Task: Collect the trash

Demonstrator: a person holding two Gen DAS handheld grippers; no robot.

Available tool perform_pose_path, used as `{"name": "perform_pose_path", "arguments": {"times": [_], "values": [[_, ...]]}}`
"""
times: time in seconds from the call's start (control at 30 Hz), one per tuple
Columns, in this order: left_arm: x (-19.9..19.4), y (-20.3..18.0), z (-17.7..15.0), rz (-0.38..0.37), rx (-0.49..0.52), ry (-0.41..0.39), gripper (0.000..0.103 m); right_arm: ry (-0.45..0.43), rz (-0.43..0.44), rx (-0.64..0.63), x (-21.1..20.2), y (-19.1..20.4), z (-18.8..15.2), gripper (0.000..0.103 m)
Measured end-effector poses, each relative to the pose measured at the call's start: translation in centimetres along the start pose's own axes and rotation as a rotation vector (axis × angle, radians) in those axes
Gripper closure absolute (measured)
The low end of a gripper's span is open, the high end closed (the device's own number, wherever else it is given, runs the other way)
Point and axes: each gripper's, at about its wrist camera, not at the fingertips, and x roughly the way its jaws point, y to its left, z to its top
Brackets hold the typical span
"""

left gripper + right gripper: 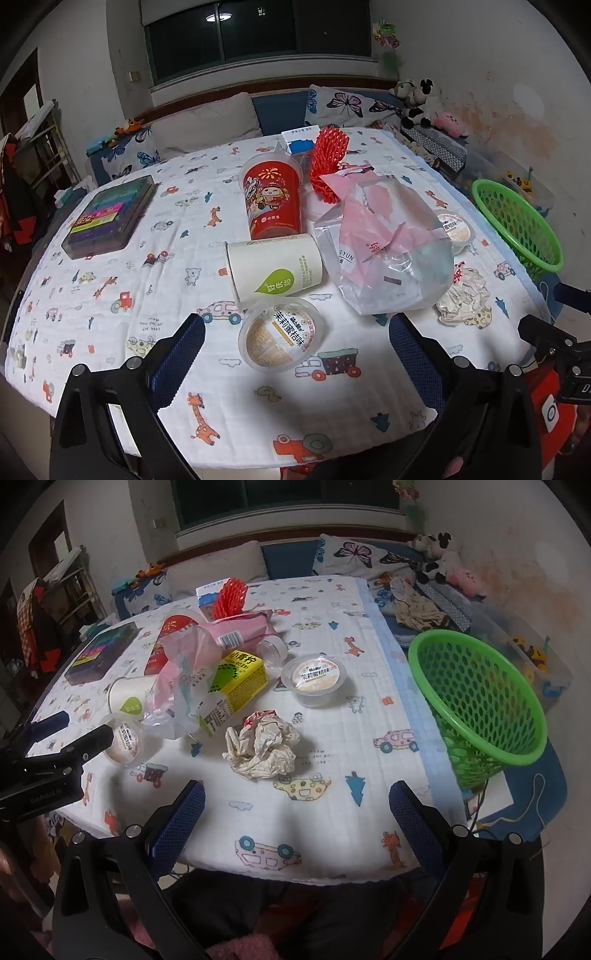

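Left wrist view: we find the left tool [295, 332] spread wide, gripping nothing, angled down at the desk [110, 258]. Directly ahead, between its fingers, lies a round clear-plastic pudding cup [282, 334], tipped with its printed lid facing us. Beyond it a white paper cup [275, 267] lies on its side, long axis crosswise.

Right wrist view: the right tool [295, 808] is likewise wide open and empty. A crumpled paper wad [264, 744], soft and irregular, lies just ahead, slightly left. The green perforated basket [480, 701] stands ahead-right. We judge the right tool nearer the wad.
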Motion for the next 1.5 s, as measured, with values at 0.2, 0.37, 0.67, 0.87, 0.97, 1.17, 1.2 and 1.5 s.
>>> {"name": "perform_pose_path", "arguments": {"times": [0.2, 0.37, 0.67, 0.87, 0.97, 1.17, 1.2, 1.5], "values": [[0.2, 0.0, -0.3, 0.003, 0.014, -0.011, 0.006, -0.002, 0.002, 0.001, 0.0, 0.1, 0.0, 0.004], [0.3, 0.0, -0.3, 0.000, 0.009, -0.005, 0.006, -0.001, 0.001, -0.002, 0.1, -0.1, 0.1, 0.004], [0.2, 0.1, -0.1, -0.001, 0.009, -0.007, 0.006, -0.003, 0.004, -0.005, 0.1, 0.4, -0.2, 0.004], [0.1, 0.0, 0.1, 0.000, 0.008, -0.007, 0.006, 0.004, 0.010, -0.013, 0.5, 0.5, 0.0, 0.004], [0.1, 0.0, 0.1, 0.001, 0.008, -0.008, 0.006, 0.005, 0.010, -0.016, 0.5, 0.6, 0.0, 0.004], [0.0, -0.2, 0.3, 0.002, 0.008, -0.009, 0.006, 0.004, 0.006, -0.020, 0.6, 0.7, 0.0, 0.004], [0.0, -0.1, 0.3, 0.000, 0.008, -0.008, 0.006, 0.004, 0.007, -0.019, 0.6, 0.8, 0.0, 0.004], [0.1, -0.1, 0.3, -0.001, 0.005, -0.009, 0.006, 0.006, 0.005, -0.020, 0.7, 0.8, 0.0, 0.004]]}}
